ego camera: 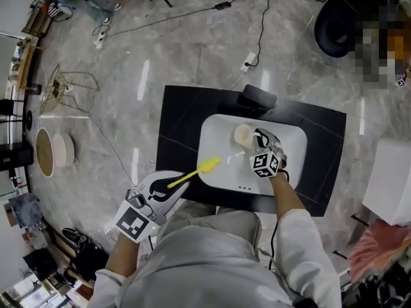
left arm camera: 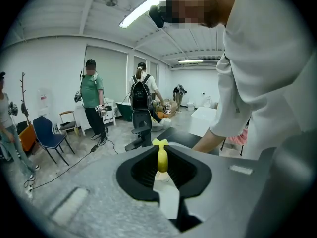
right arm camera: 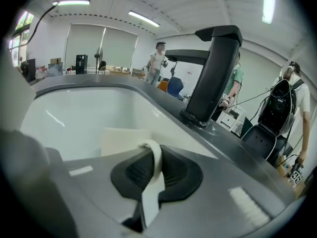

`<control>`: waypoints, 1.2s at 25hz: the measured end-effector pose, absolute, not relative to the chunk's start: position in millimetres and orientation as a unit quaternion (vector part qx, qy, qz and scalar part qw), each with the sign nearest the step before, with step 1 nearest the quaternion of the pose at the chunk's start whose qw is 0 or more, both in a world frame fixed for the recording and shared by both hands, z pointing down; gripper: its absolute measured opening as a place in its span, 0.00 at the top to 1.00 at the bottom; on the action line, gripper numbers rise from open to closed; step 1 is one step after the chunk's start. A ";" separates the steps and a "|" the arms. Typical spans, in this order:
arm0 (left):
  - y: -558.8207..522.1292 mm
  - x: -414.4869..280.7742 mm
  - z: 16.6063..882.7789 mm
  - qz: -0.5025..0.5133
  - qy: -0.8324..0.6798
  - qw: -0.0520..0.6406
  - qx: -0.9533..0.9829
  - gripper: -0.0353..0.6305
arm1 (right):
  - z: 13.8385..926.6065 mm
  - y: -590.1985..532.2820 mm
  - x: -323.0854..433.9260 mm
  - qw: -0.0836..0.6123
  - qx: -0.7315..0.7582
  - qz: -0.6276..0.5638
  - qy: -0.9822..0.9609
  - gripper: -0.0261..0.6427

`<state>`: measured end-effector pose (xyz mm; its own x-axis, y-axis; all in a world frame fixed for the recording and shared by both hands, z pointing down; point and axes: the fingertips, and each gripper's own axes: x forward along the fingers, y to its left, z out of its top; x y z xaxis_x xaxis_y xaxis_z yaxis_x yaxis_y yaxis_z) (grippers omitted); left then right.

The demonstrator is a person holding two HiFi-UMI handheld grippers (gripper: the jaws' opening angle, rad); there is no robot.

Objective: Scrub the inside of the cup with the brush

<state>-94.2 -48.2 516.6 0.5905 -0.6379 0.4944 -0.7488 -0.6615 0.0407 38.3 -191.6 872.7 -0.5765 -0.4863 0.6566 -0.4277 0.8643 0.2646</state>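
Cup (ego camera: 243,135): cream-coloured, at the centre of the frame, in the white sink (ego camera: 221,140).
Right gripper (ego camera: 258,138): your jaws are pressed together on the thin handle of the cup.
Brush (ego camera: 196,172): yellow, its head is over the lower left edge of the sink, apart from the cup.
Left gripper (ego camera: 168,186): your jaws are clamped on the stem of the brush.

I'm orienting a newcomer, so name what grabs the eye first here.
The yellow brush, clamped in the left tongs, juts over the near left edge of the white sink. Over the basin, the right tongs grip a cream cup by its handle. The sink is set in a black counter.
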 end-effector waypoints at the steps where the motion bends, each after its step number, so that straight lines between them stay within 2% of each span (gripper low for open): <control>1: -49.8 -92.6 519.3 0.226 -0.390 0.126 0.884 0.89 | 873.2 -192.7 37.4 0.373 0.262 -0.037 -0.889 0.94; 14: -55.2 -79.9 547.4 0.252 -0.362 0.143 0.886 0.89 | 892.1 -189.2 44.4 0.315 0.303 -0.027 -0.899 0.94; 22: -55.4 -70.6 552.0 0.247 -0.356 0.144 0.890 0.89 | 906.2 -176.2 65.7 0.345 0.301 -0.053 -0.887 0.92; 24: -56.3 -68.7 550.7 0.245 -0.356 0.144 0.890 0.89 | 907.6 -173.9 70.3 0.348 0.306 -0.047 -0.885 0.91; 28: -56.8 -63.3 548.6 0.245 -0.350 0.138 0.894 0.89 | 911.3 -177.8 80.6 0.356 0.332 -0.007 -0.873 0.79; 30: -56.1 -63.2 548.1 0.245 -0.350 0.137 0.894 0.89 | 914.1 -180.1 81.0 0.383 0.334 0.015 -0.861 0.79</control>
<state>-63.2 -56.1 548.1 0.6354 -0.5584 0.5334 -0.6922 -0.7180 0.0729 81.0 -180.1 914.1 -0.4840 -0.5638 0.6692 -0.5871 0.7763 0.2295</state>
